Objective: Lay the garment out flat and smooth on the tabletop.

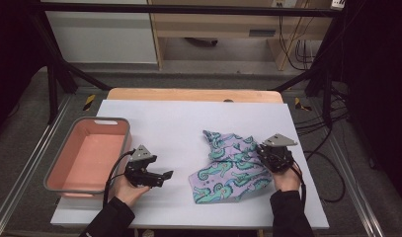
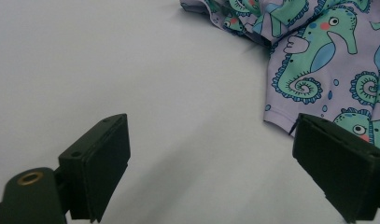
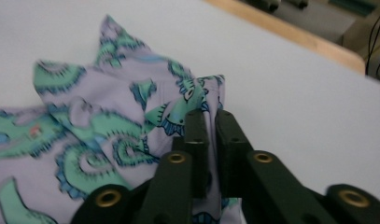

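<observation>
A lilac cloth printed with green seahorses (image 1: 227,168) lies crumpled on the white table cover, right of centre. My right gripper (image 1: 268,151) sits at the cloth's right edge; in the right gripper view its jaws are closed on a fold of the cloth (image 3: 131,116), the gripper (image 3: 210,122) pinching the fabric. My left gripper (image 1: 165,176) rests low over bare table to the left of the cloth, jaws wide apart with nothing between them. In the left gripper view the cloth (image 2: 318,60) lies ahead and to the right of the gripper (image 2: 215,158).
A grey-rimmed pink bin (image 1: 62,158) stands at the table's left side, with nothing in it. The white cover (image 1: 164,123) ends at a wooden table edge (image 1: 188,94) at the back. Cables hang off to the right (image 1: 332,168).
</observation>
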`<action>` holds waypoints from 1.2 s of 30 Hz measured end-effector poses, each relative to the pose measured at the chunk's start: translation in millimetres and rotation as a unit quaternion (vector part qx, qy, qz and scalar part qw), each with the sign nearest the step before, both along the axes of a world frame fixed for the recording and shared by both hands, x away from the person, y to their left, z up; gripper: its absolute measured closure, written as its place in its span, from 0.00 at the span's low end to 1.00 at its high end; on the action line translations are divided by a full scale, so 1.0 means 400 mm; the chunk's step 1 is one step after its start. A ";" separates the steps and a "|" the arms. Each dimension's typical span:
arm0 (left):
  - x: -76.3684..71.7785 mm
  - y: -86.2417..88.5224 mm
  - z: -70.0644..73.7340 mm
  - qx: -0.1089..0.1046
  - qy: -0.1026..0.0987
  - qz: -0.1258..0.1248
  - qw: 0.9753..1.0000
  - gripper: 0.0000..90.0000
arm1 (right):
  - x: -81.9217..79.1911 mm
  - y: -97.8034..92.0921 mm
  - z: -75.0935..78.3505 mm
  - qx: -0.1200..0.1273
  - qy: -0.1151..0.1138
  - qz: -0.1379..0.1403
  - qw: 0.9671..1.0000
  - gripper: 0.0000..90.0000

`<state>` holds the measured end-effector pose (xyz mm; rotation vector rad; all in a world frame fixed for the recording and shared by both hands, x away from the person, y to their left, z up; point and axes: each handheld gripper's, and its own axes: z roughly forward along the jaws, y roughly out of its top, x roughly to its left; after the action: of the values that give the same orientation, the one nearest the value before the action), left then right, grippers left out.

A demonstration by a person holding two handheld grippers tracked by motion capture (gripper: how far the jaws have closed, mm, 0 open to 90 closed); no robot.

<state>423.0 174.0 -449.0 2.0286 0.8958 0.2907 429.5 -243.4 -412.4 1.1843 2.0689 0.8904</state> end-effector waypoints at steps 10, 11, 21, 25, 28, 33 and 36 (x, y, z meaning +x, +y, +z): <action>-0.001 -0.001 0.001 0.001 -0.002 0.002 1.000 0.12 | -0.030 0.080 0.045 0.047 -0.049 0.059 0.996 0.36; -0.001 -0.001 0.001 0.001 -0.003 0.003 1.000 0.12 | -0.024 0.105 0.043 0.046 -0.044 0.072 0.995 0.34; -0.001 0.004 0.004 0.000 -0.005 0.003 1.000 0.12 | 0.067 0.274 -0.075 -0.075 0.044 0.128 0.988 0.96; -0.002 0.002 0.003 0.001 -0.005 0.003 1.000 0.12 | 0.057 0.219 -0.015 -0.032 -0.003 0.094 0.995 0.99; -0.002 0.000 0.003 0.003 -0.005 0.002 1.000 0.12 | 0.049 0.180 0.019 -0.014 -0.030 0.069 0.997 0.99; 0.000 0.000 0.000 0.004 -0.003 0.003 1.000 0.12 | 0.035 0.096 0.070 -0.001 -0.070 0.022 0.997 0.99; -0.001 0.000 0.000 0.004 -0.004 0.003 1.000 0.12 | 0.037 0.050 0.064 -0.009 -0.067 -0.015 0.998 0.99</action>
<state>422.6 174.0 -448.9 2.0313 0.8968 0.3045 444.5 -223.6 -387.0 1.1120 1.9428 0.9110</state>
